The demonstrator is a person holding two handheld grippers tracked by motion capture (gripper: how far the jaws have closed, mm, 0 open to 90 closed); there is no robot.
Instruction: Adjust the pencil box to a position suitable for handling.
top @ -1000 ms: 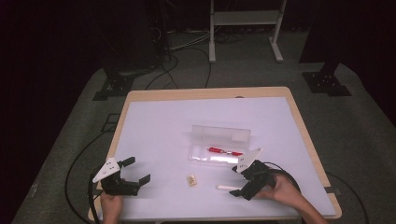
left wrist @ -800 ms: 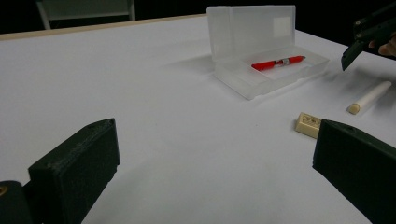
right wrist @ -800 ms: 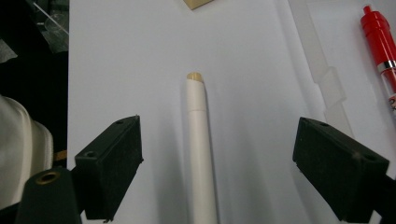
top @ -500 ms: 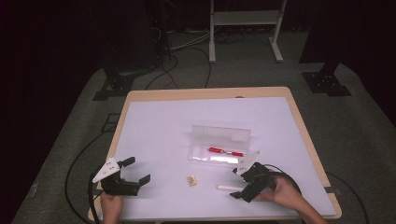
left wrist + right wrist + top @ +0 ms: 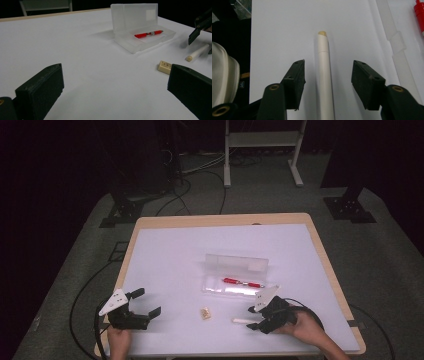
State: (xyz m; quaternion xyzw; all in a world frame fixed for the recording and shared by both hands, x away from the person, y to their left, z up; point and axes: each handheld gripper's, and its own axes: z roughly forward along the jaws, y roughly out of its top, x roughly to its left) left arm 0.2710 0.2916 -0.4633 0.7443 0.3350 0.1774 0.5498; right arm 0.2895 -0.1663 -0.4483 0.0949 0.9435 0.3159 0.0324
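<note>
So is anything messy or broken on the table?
Nothing looks broken or spilled. The clear case lies open with a red pen inside, while a white stick and a small eraser lie loose outside it. The right gripper has its fingers open around the stick.

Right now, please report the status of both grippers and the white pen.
Right gripper open, jaws either side of white pen, not closed. Left gripper open, idle on the table. Nothing in the way.

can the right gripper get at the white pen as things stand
Probably yes: the right gripper is open with its jaws on either side of the white pen, which lies flat on the table with nothing between them.
</note>
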